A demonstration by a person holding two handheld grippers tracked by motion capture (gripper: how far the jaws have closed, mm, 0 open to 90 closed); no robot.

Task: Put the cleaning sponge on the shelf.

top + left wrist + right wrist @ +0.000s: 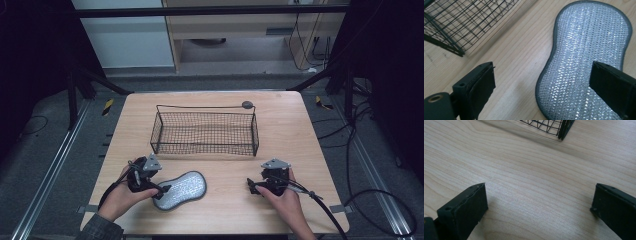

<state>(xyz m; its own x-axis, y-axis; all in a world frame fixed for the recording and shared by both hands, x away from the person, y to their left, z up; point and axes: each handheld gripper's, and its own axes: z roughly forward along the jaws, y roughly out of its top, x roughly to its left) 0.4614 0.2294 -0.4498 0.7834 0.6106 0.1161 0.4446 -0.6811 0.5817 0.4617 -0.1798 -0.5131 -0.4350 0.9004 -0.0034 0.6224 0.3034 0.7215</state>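
Observation:
A silver, peanut-shaped scrubbing pad with a grey rim lies flat on the wooden table, near its front edge. My left gripper is at the pad's left end, jaws apart. In the left gripper view the pad runs between the jaws of my left gripper: one jaw is over bare wood and the other over the pad, and neither presses on it. My right gripper rests on the front right of the table, and its own view shows my right gripper open above bare wood.
A black wire basket with a thin handle stands at the table's middle, behind both grippers, and nothing lies in it. Its corner reaches into the left gripper view and the right gripper view. Cables trail off the table's right side.

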